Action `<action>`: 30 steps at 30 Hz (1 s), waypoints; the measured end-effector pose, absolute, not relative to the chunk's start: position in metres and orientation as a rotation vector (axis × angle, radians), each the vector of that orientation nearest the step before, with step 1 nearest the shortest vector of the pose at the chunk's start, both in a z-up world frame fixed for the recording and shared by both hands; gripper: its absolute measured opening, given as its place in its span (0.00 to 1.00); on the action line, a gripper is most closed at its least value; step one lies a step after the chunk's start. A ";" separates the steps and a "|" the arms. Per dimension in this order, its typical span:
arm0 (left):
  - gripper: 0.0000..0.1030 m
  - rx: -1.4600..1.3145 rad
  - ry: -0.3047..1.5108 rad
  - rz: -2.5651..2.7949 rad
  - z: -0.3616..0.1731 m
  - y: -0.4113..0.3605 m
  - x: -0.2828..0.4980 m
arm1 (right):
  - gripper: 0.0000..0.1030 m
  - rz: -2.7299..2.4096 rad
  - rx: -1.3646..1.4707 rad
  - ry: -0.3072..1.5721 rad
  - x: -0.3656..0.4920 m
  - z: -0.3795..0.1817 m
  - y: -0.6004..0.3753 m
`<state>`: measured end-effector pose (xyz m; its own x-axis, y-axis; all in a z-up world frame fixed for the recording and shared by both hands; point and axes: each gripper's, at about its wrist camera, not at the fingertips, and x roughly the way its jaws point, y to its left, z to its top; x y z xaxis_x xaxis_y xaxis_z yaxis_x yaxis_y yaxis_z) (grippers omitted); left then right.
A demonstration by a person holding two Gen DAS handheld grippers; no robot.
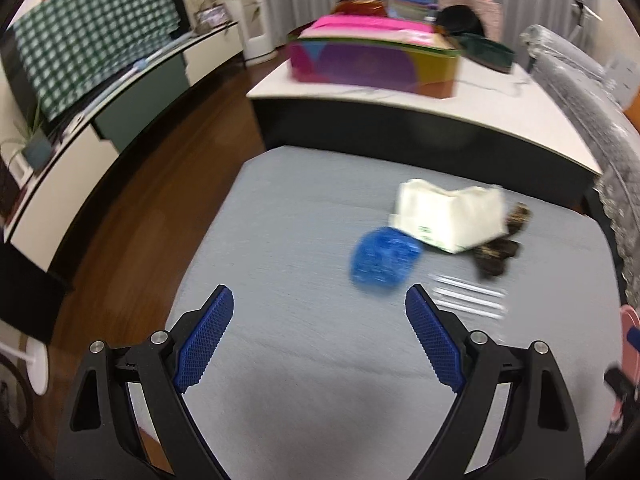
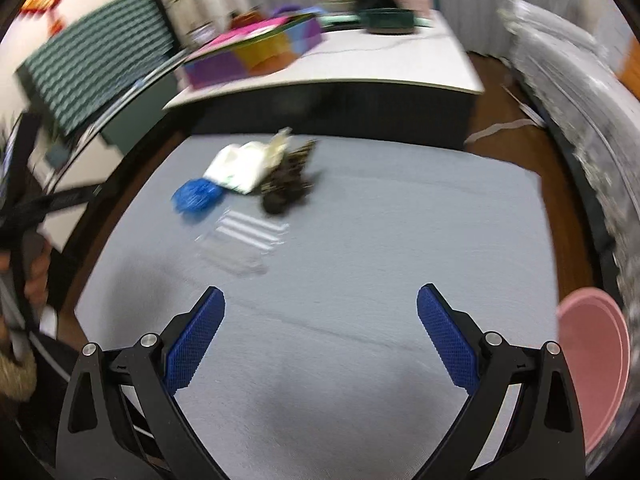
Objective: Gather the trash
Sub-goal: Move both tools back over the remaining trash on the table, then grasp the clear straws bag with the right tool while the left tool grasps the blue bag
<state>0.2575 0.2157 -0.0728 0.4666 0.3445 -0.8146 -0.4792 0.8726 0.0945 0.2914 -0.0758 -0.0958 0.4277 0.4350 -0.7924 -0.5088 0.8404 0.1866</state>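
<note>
Trash lies on a grey table (image 1: pixel 288 240): a crumpled blue wrapper (image 1: pixel 383 260), a white paper bag (image 1: pixel 450 214), a dark crumpled wrapper (image 1: pixel 498 250) and a clear plastic sleeve with white straws (image 1: pixel 470 298). My left gripper (image 1: pixel 319 322) is open and empty, just short of the blue wrapper. My right gripper (image 2: pixel 320 322) is open and empty, well short of the pile: blue wrapper (image 2: pixel 196 196), white bag (image 2: pixel 242 168), dark wrapper (image 2: pixel 286 188), clear sleeve (image 2: pixel 240 240). Both views are blurred.
A pink bin (image 2: pixel 596 368) stands at the table's right edge. Behind is a white table (image 1: pixel 500 104) with a colourful box (image 1: pixel 372 60) and a dark tray (image 2: pixel 386 20). A covered sofa (image 2: pixel 580 92) is at right, a checked cloth (image 1: pixel 92 48) at left.
</note>
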 end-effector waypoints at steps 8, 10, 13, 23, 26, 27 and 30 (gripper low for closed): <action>0.83 -0.308 1.078 0.597 -0.117 0.276 0.269 | 0.92 0.719 -0.262 0.984 0.311 -0.148 0.008; 0.83 -0.325 1.086 0.612 -0.121 0.286 0.269 | 0.92 0.738 -0.289 0.988 0.317 -0.158 0.025; 0.83 -0.343 1.099 0.626 -0.126 0.293 0.269 | 0.92 0.763 -0.327 0.985 0.324 -0.172 0.050; 0.83 -0.353 1.119 0.599 -0.135 0.292 0.281 | 0.05 0.814 -0.345 1.015 0.332 -0.178 0.053; 0.83 -0.331 1.098 0.540 -0.132 0.276 0.290 | 0.05 0.779 -0.369 1.027 0.326 -0.166 0.032; 0.83 -0.326 1.091 0.522 -0.131 0.272 0.293 | 0.05 0.764 -0.370 1.029 0.325 -0.160 0.024; 0.83 -0.308 1.081 0.450 -0.130 0.252 0.302 | 0.05 0.690 -0.390 1.022 0.321 -0.138 -0.012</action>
<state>0.3016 0.2515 -0.1297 0.3939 0.2012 -0.8968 -0.4951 0.8686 -0.0226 0.3205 -0.0116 -0.1377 0.3400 0.3404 -0.8767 -0.6860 0.7274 0.0164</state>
